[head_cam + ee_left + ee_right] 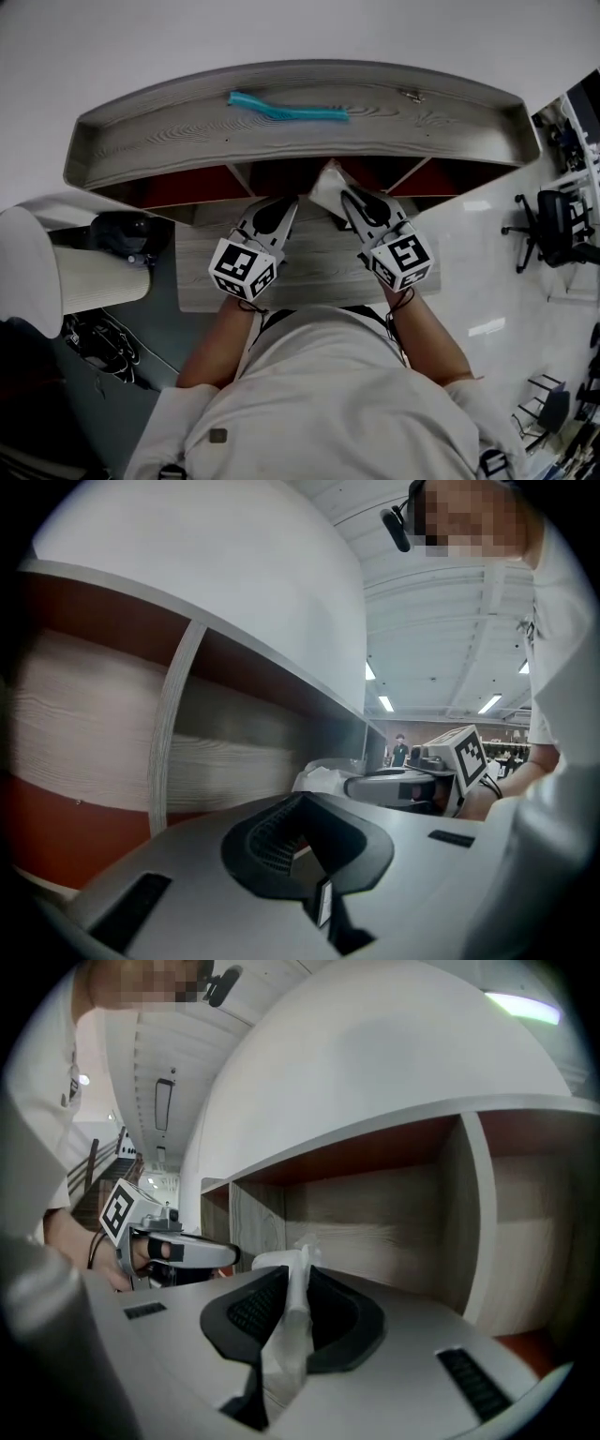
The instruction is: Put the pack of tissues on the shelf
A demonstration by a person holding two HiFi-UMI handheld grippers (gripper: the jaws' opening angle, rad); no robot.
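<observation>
Pack pinched in my right claw, shelf bay straight ahead.

My right claw (298,1269) is narrowed onto the thin sealed edge of the pack of tissues (284,1340). The pack stands on edge between the pads and bulges past the tips, its length running along the claw's own line toward the shelf (375,1213). Ahead of the claw the bay is open. An upright divider (478,1222) stands off to its right, and the top board overhangs above. My left claw (302,801), jaws together on nothing, sits alongside to the left, near but apart. I judge there's room to push straight in over the bench (309,272), keeping left of that divider.
</observation>
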